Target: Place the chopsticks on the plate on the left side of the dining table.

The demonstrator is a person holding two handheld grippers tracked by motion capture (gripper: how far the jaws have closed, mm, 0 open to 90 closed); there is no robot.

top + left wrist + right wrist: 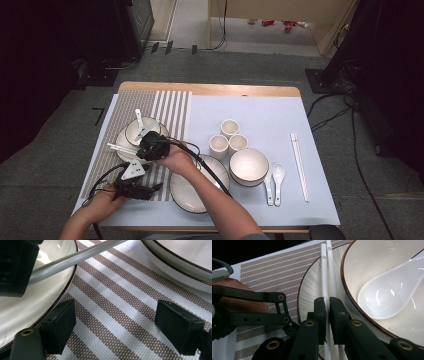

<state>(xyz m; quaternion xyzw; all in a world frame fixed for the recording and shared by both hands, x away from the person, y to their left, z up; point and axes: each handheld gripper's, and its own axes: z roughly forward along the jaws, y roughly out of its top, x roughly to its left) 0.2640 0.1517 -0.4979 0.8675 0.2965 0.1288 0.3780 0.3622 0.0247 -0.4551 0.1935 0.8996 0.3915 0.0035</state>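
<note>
**Chopsticks pinched over a plate, at risk of slipping**

The right gripper [326, 305] is clamped on a pair of white chopsticks [325, 272] lying across the plate [310, 287], just beside a bowl [352, 302] holding a white spoon [387, 293]. The left gripper [115, 322] hovers wide over the striped placemat [120, 297], holding nothing. The thin, glossy sticks could twist apart or slide free, and may knock the bowl's rim.
</note>
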